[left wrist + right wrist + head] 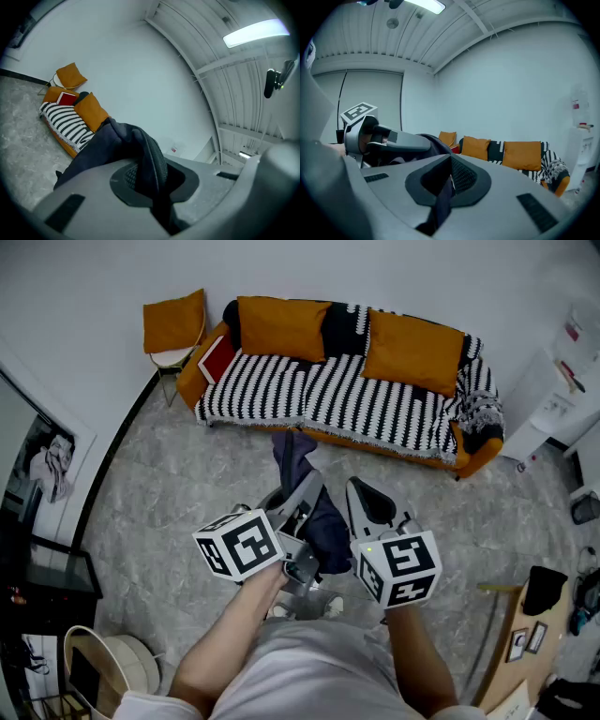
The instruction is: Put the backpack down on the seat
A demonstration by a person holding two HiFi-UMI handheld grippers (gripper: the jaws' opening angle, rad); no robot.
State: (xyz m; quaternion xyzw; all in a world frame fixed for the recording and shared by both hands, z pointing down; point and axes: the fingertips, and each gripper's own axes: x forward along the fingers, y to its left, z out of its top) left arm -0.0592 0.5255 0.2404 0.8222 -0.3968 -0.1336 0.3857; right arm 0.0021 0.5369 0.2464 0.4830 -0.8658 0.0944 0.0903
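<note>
Head view looks down on a dark blue backpack (323,521) hanging in the air over the grey floor (169,484). It is in front of the sofa (281,390) and not on its seat. The left claw (302,491) and the right claw (361,495) hold it up between them, side by side. Left gripper view shows the left claw (152,194) squeezed shut on a thick dark strap of the backpack (108,145). Right gripper view shows the right claw (440,190) pinched shut on a thin dark strip of the backpack (433,140). The sofa has a black and white striped cover and orange cushions (412,351). A small chair (173,359) with one more orange cushion stands just beside the sofa's end at the view's left. A flat red thing (217,359) leans on that end.
</note>
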